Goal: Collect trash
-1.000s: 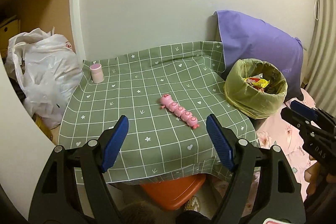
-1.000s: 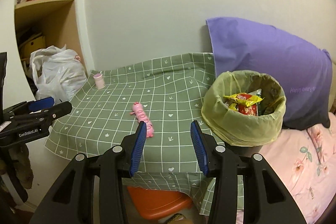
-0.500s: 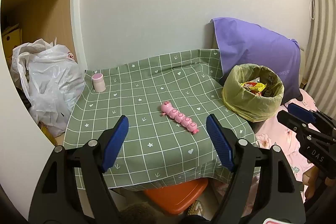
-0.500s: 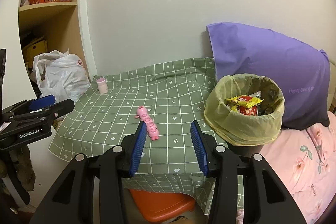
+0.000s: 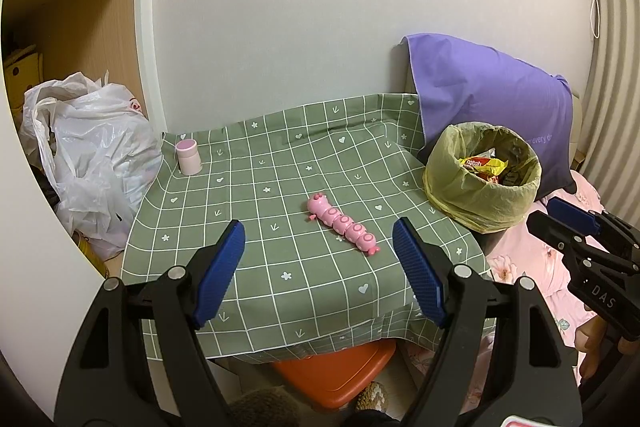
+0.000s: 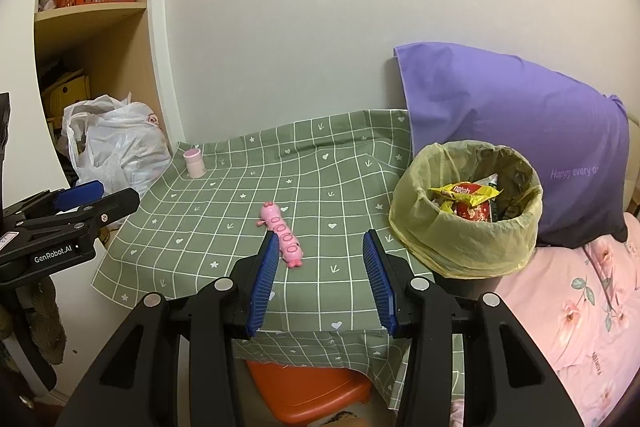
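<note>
A bin lined with a yellow-green bag stands off the table's right edge, with snack wrappers inside it. On the green checked tablecloth lie a pink caterpillar toy and a small pink jar. My left gripper hovers before the table's front edge, open wide and holding nothing. My right gripper hovers beside it, jaws partly apart and empty. Each gripper also shows in the other's view: the right gripper, the left gripper.
A white plastic bag sits left of the table below wooden shelves. A purple pillow leans on the wall behind the bin. An orange stool stands under the table. Pink floral bedding lies to the right.
The scene sits slightly lower in both views than a second ago. Nothing on the table has moved, and both grippers keep the same gap.
</note>
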{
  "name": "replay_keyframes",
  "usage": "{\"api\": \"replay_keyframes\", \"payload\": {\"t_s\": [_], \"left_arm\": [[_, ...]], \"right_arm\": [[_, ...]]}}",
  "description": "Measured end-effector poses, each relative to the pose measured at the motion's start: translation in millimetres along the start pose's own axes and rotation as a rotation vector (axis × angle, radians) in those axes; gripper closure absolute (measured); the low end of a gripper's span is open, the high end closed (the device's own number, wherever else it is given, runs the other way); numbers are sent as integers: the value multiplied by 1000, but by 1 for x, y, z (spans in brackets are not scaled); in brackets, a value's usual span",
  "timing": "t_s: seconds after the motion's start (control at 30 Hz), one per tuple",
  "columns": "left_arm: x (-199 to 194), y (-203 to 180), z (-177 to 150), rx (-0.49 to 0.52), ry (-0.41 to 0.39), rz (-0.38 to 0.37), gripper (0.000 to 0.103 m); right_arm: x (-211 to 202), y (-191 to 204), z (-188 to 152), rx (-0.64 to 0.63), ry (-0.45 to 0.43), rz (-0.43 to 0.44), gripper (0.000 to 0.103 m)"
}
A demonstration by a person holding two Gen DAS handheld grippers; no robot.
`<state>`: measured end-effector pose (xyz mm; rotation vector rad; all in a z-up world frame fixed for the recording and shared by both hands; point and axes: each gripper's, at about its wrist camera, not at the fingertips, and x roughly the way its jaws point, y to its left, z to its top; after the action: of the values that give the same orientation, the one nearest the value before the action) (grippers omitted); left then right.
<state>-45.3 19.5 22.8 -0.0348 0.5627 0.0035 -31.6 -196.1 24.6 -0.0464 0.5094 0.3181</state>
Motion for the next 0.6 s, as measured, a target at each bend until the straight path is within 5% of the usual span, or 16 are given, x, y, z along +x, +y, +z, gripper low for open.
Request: {"api": "replay_keyframes", "payload": {"t_s": [0.6], "left_arm": [[-4,-3,-1,1,1,-7,31]], "right_arm": [[-2,-1,0,1,-2,-1,62]]}}
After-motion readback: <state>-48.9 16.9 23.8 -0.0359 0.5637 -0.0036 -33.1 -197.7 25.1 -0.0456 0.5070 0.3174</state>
